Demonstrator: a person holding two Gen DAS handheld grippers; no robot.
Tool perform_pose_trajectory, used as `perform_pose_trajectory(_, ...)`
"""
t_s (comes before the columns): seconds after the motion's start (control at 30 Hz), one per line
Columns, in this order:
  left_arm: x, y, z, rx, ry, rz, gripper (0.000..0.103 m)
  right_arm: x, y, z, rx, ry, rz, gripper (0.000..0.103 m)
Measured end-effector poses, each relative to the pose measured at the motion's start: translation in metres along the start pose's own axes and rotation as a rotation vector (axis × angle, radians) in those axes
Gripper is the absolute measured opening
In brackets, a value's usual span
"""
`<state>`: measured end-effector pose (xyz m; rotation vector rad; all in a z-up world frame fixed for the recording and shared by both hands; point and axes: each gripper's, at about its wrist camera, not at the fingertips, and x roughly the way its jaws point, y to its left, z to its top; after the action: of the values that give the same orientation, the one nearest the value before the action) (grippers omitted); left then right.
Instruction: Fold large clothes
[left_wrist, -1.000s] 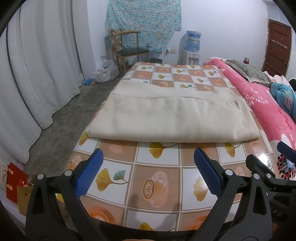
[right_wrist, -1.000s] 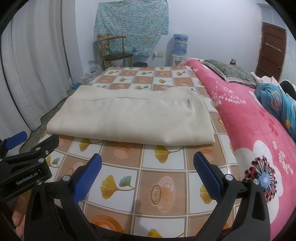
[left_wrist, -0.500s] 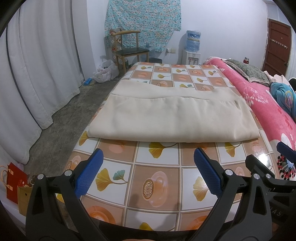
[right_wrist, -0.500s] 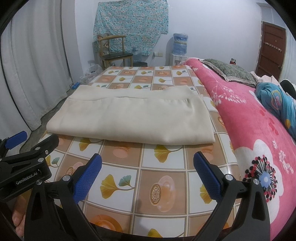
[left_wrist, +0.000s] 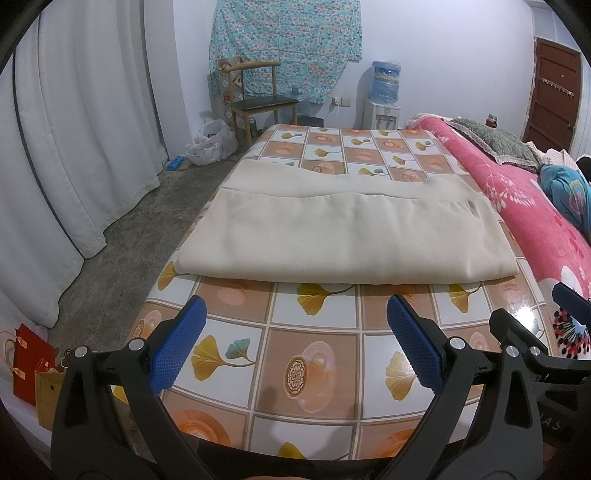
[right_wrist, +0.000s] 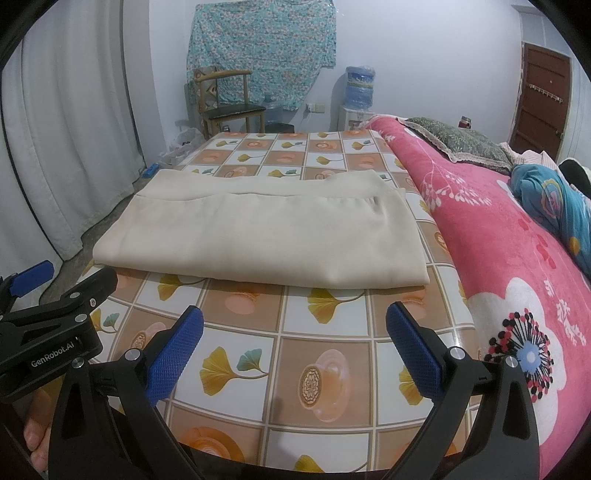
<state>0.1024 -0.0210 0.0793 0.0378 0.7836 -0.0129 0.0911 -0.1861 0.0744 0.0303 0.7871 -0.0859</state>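
A large cream garment (left_wrist: 343, 232) lies folded flat across the tiled-pattern tablecloth (left_wrist: 314, 373), seen too in the right wrist view as the cream garment (right_wrist: 266, 236). My left gripper (left_wrist: 295, 343) hovers open above the near end of the table, short of the garment's near fold, with nothing between its blue pads. My right gripper (right_wrist: 295, 343) is open too, beside it on the right and equally short of the cloth. The left gripper's body (right_wrist: 44, 332) shows at the left edge of the right wrist view.
A pink flowered blanket (right_wrist: 517, 258) covers the bed along the right side. White curtains (left_wrist: 74, 147) hang on the left over a bare floor. A wooden chair (left_wrist: 258, 103), plastic bags and a water dispenser (left_wrist: 384, 96) stand by the far wall. Red gift bags (left_wrist: 29, 362) sit at lower left.
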Motion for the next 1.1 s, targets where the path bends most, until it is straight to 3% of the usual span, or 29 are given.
perform_pose_trajectory(1.1,-0.0002,0.0003,0.0,-0.001,-0.001,0.001,0.095,-0.0009,0.0047,0.0011,-0.004,-0.003,0.001,0.096)
